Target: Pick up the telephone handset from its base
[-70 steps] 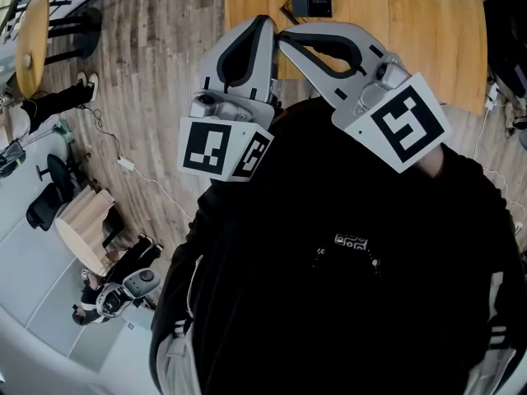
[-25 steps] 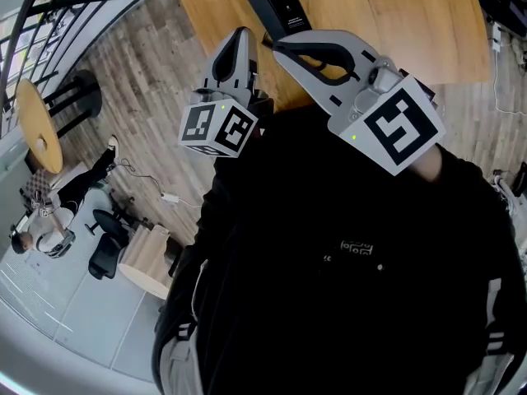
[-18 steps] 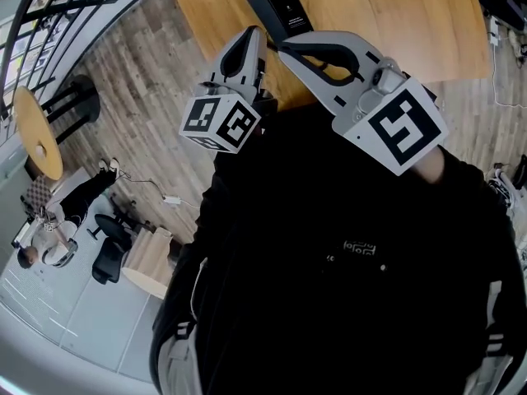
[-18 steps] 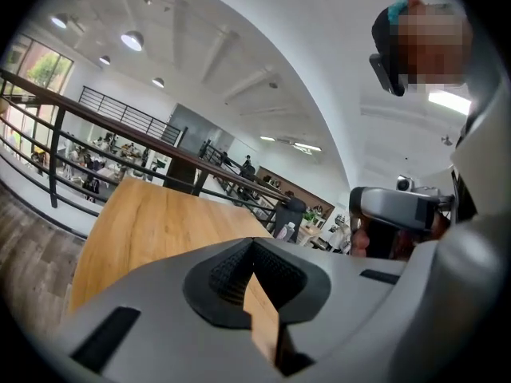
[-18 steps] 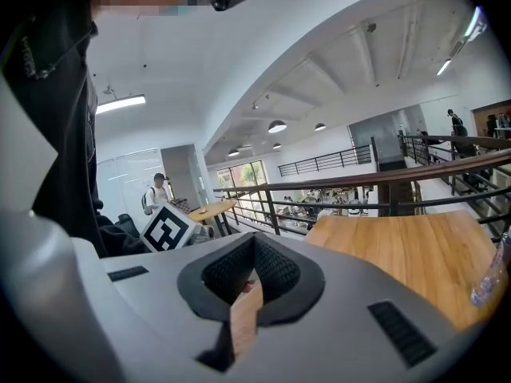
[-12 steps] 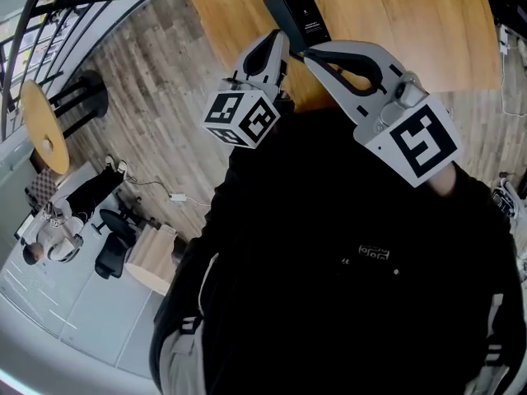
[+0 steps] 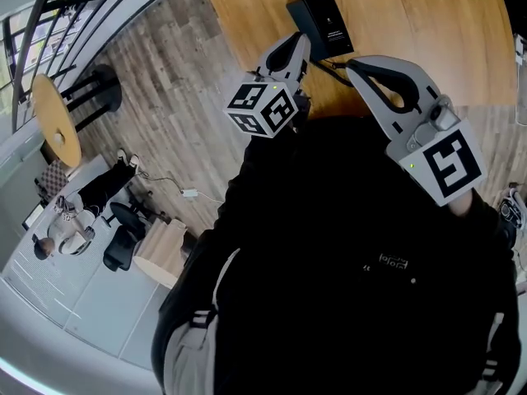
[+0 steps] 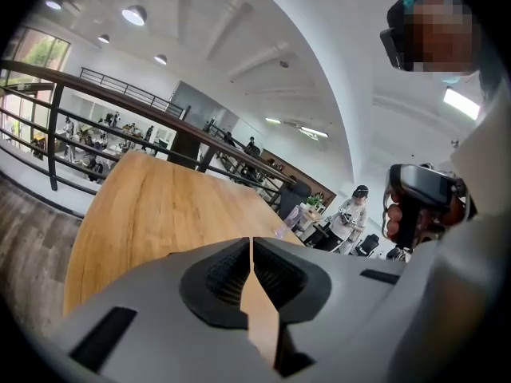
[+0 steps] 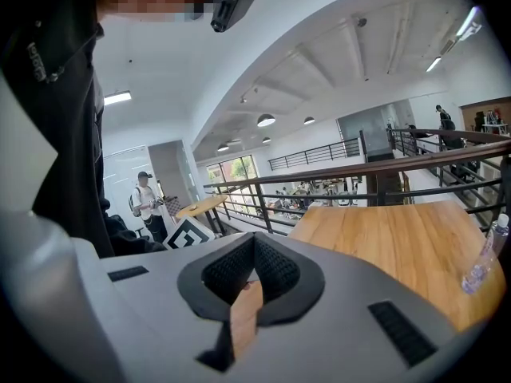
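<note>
Closest in, the head view is filled with the person's black top point(image 7: 346, 253), and both grippers are held up in front of the chest. The left gripper point(image 7: 296, 44) has its marker cube turned up to the camera. In the left gripper view its jaws are pressed together at the tips, with nothing between them but a sliver of wood grain showing through below. The right gripper point(image 7: 366, 66) sits beside it, a little further right. In the right gripper view those ribbed pads point(image 9: 271, 274) also meet at the tip, closed on nothing.

Just past the two noses comes the edge of the wooden table point(image 7: 428, 23). There's the black telephone point(image 7: 323, 21), lying on the table near that edge, just ahead of the left gripper's tip and apart from both grippers. At this size the handset can't be told from its base.

Further along the tabletop, the right gripper view catches a clear bottle point(image 9: 481, 266) standing upright near the far side. Beyond the table are a plank floor point(image 7: 181, 113), a dark railing point(image 9: 351, 174) and a small round table point(image 7: 53, 120) off to the left.
</note>
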`<state>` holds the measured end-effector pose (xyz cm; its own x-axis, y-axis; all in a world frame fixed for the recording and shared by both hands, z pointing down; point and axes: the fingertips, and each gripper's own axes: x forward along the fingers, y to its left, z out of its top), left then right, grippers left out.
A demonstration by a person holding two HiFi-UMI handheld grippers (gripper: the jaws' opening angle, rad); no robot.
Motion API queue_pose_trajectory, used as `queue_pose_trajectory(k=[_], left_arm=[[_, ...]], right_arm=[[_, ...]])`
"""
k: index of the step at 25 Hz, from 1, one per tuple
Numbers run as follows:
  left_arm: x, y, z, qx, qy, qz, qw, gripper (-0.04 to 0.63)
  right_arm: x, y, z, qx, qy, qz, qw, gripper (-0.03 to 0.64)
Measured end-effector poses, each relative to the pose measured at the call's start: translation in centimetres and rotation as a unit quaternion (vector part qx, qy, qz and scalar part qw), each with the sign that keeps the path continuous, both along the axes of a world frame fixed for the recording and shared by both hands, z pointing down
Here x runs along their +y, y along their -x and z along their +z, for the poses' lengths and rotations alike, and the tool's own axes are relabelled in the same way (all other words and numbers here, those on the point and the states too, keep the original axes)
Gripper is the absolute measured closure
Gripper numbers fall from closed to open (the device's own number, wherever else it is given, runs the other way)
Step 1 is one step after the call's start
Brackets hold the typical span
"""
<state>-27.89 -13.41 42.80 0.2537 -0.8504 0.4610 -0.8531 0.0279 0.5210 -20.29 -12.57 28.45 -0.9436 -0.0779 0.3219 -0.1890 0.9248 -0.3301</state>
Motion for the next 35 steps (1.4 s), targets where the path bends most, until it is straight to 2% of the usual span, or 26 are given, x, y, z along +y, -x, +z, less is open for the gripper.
queue_pose_trajectory(k=[6, 9, 15, 19, 23, 28, 35], left_arm=[[-0.1, 1.5, 1.9, 0.004, 0.024, -0.004, 0.9997, 0.589], [0.2, 1.9, 3.2, 0.007, 0.035, -0.011, 0.9993, 0.589], [-0.2, 2.2, 4.3, 0.026, 0.052, -0.015, 0.9982, 0.581], [-0.5, 2.4, 5.4, 0.034, 0.061, -0.01, 0.9975, 0.532], [-0.6, 2.7, 6.7, 0.039, 0.072, -0.005, 0.9966, 0.512], [-0.2, 3.1, 8.7, 0.063, 0.086, -0.004, 0.9943, 0.462], [-0.1, 3.5, 11.1, 0.066, 0.097, 0.012, 0.993, 0.452]], right_arm=[[-0.2, 0.5, 0.1, 0.007, 0.001, -0.007, 1.0, 0.598], [0.1, 0.5, 0.2, -0.005, 0.001, -0.011, 1.0, 0.598], [0.7, 0.8, -0.4, -0.009, 0.005, -0.035, 0.999, 0.598], [0.9, 0.7, -0.1, -0.008, 0.009, -0.042, 0.999, 0.598], [1.1, 0.6, 0.0, -0.004, 0.012, -0.044, 0.999, 0.598], [1.1, 0.4, 0.3, -0.001, 0.014, -0.038, 0.999, 0.598], [1.4, 0.2, 0.8, -0.001, 0.019, -0.036, 0.999, 0.598]])
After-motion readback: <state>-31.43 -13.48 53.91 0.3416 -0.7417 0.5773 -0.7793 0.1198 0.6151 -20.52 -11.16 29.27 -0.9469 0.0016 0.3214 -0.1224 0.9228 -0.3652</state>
